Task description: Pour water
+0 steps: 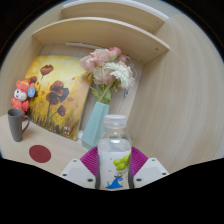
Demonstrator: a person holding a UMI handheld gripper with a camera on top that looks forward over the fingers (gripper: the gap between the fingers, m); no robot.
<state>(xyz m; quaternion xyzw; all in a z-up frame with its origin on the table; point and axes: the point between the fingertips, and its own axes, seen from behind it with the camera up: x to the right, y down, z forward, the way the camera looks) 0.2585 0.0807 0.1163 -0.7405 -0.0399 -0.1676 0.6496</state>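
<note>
With the bottle (115,150) standing upright between the jaws, we read the gripper (113,170) as clenched on it: both pink pads (90,160) press its sides, one at each flank, and no gap shows. Cap appears still on, white, at the top of the neck. Label green and blue, low on the body.

Beyond the bottle, a blue vase (95,124) with pink and white flowers (108,70) stands on the bench (60,150), close ahead. A painting (57,94) of poppies leans behind it. Further to one side, a grey mug (16,123) with a small toy (21,96) above it, and a red coaster (39,153) nearer us. Shelves (100,35) above.

Our judgement: the bottle is held but not yet tilted; pouring is still to come. Target is unclear, vase or mug. If the cap is truly on, nothing will flow until it is off. To do it well, we would keep the grip firm at mid-body, carry the mouth over the receiver's rim first, then tilt slowly, clear of the flowers.
</note>
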